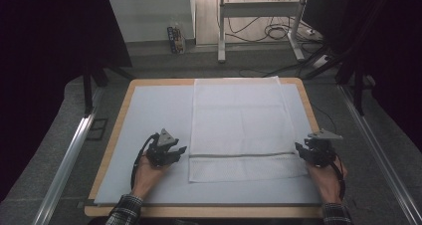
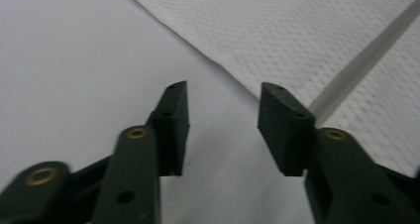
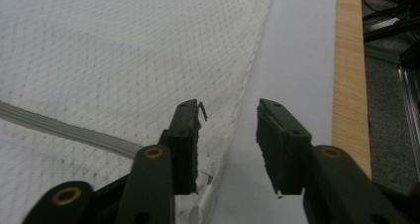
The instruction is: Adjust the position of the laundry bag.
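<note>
Towel (image 1: pixel 239 130) flat between left claw (image 1: pixel 178 150) and right claw (image 1: pixel 300 148).

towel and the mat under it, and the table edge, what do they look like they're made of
Towel: white woven cloth, likely cotton, matte; a waffle-like dimpled weave and a flat grey stripe show in the gripper views.
Mat: smooth pale grey sheet, perhaps plastic or rubber, with no visible texture and a soft sheen.
Table edge: light brown with faint grain, seemingly wood or wood-look laminate.
</note>
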Motion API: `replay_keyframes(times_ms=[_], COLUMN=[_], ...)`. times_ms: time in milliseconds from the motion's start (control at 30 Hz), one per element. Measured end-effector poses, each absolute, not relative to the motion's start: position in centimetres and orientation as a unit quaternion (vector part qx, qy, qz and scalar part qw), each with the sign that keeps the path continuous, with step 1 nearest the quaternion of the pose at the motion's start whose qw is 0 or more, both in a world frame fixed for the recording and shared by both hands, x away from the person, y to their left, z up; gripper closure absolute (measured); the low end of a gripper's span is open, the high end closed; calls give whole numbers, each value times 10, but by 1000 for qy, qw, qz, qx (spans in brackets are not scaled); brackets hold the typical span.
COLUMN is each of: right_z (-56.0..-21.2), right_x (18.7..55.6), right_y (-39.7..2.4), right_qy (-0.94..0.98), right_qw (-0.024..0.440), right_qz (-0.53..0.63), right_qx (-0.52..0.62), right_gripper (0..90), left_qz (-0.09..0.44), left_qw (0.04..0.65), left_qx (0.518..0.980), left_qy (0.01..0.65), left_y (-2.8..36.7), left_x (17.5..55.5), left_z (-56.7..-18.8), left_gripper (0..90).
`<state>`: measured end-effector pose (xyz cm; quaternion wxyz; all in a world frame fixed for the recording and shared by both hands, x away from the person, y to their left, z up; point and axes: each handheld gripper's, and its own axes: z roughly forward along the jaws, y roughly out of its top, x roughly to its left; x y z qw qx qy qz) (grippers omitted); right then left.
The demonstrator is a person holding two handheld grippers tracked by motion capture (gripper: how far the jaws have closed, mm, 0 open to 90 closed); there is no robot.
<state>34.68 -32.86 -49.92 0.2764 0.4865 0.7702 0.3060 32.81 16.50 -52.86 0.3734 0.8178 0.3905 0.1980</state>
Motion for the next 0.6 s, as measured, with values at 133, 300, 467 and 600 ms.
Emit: replay_keyframes(times_ms=[133, 300, 467, 600], right_z=[-501, -505, -511, -512], right_x=[352, 360, 366, 368], right_y=[-327, -325, -328, -326], right_qy=[773, 777, 782, 788], right_qw=[270, 264, 256, 236], right_qz=[307, 309, 301, 297], right_qx=[484, 481, 481, 485], right_gripper=[580, 482, 454, 483], left_qz=[183, 187, 173, 177], left_qw=[387, 372, 384, 355], left_qx=[813, 819, 820, 828], left_qy=[395, 395, 389, 395], left_y=[160, 152, 143, 134], left_x=[337, 346, 350, 354], left_z=[-530, -537, -537, -543], left_gripper=[611, 475, 432, 417])
